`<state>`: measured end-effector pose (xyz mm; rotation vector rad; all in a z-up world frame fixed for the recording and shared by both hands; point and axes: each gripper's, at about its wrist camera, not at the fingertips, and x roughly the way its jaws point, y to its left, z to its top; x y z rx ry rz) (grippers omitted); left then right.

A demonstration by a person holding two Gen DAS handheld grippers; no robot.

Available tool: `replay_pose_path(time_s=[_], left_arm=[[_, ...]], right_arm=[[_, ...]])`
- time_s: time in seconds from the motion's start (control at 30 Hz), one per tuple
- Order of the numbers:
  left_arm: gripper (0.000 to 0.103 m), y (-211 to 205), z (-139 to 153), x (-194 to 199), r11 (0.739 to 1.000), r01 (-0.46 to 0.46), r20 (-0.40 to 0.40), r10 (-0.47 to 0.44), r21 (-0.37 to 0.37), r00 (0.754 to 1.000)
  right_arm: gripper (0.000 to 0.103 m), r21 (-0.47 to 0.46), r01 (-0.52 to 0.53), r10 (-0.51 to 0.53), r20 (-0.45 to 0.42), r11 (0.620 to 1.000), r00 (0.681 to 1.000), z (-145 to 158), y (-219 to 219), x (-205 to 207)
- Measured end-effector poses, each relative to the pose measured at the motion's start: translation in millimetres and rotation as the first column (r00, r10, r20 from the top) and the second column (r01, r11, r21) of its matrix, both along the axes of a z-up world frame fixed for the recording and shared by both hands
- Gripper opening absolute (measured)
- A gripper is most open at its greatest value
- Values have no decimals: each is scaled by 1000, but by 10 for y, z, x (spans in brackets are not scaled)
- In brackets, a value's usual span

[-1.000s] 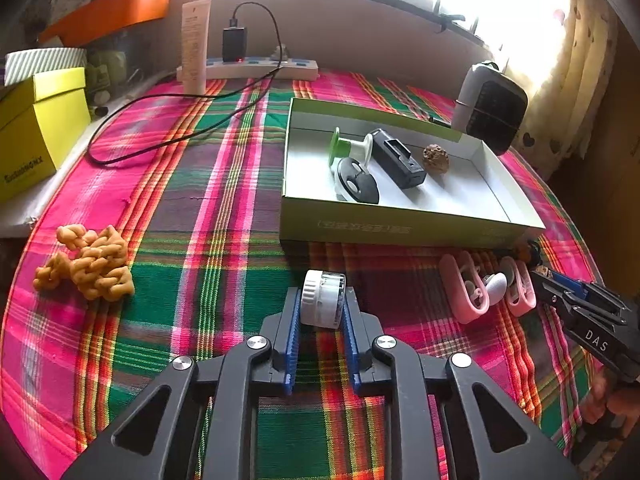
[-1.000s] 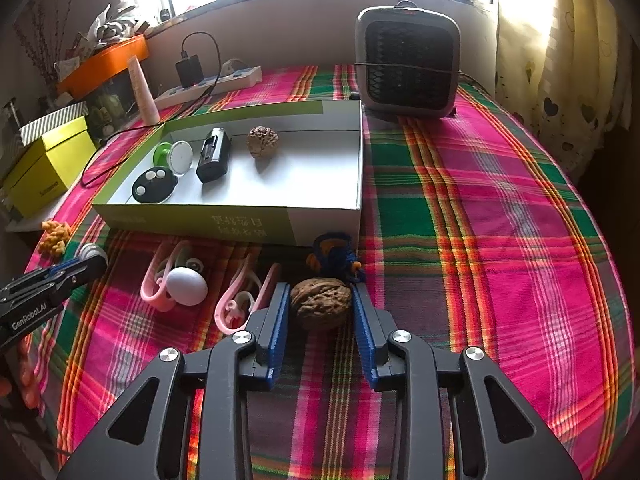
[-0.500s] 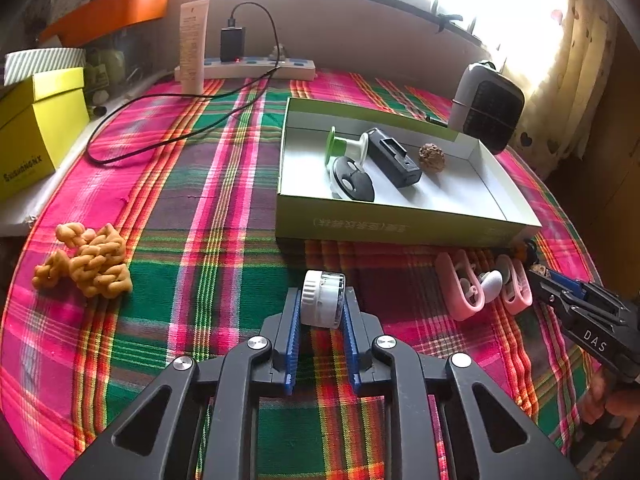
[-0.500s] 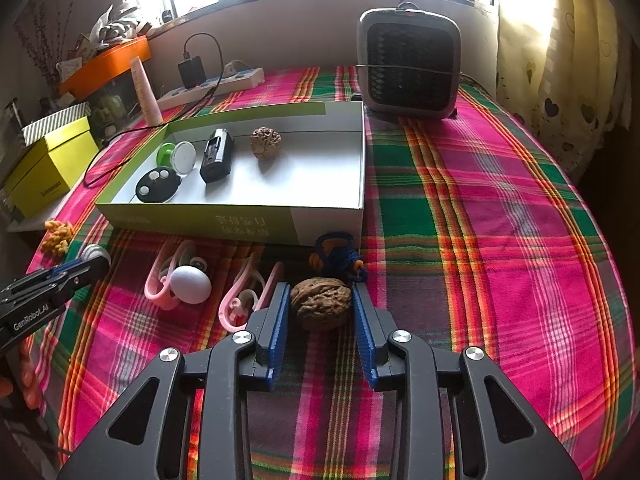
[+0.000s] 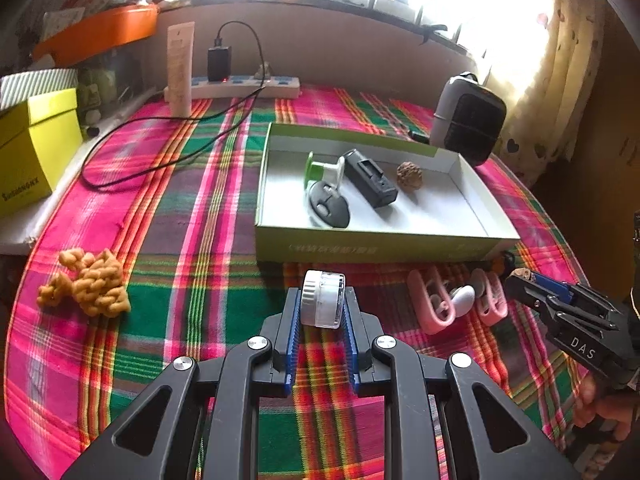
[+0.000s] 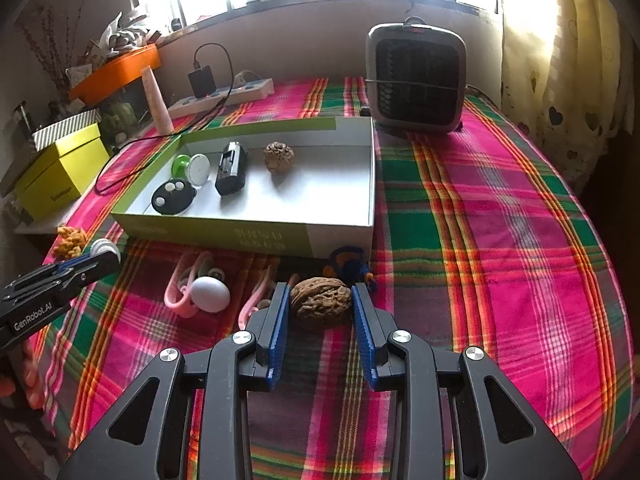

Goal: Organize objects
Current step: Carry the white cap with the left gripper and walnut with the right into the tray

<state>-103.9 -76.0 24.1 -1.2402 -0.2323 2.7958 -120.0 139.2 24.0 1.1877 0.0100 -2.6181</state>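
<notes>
We find the left gripper [image 5: 322, 312] clenched on a small white round jar [image 5: 323, 299], held near the centre of the left wrist view. The jar appears lifted clear of the plaid tablecloth [image 5: 192, 280], though we cannot tell by how much. The right gripper [image 6: 320, 308] is clamped on a walnut [image 6: 321, 303], low in the centre of the right wrist view. The green-and-white tray [image 6: 344, 236] lies just beyond both loads, above them in each frame.

Risks, in our judgement:

1. The jar is smooth and rounded, and the pads meet it on curved walls. A quick swing toward the tray could let it rotate or slip out.
2. The walnut is hard and ridged, with few contact points. It may pop free if the grip loosens on the way over the tray's near wall.
3. The near wall stands between both loads and the tray floor. Too low a carry would knock the wall and shove the tray.
4. The tray's left part already holds a black remote [image 6: 173, 199], a green-and-white spool [image 6: 192, 169], a black box-shaped device [image 6: 231, 168] and a second walnut [image 6: 279, 155]. Dropping there could scatter them, so the bare right part is safer.
5. The pink ear-hook earphones [image 6: 192, 288] and a blue toy [image 6: 349, 265] lie just beside the right gripper, low in frame. A careless sweep could drag them.
</notes>
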Motion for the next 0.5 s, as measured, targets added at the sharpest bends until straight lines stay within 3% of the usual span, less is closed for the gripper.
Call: replay_pose_path(time_s=[0.5], left_arm=[[18,175,192,-196,998,57,-42,-57,10,997]], right_arm=[[32,4,-16,16,-48,1000,999,189,-39,-144]])
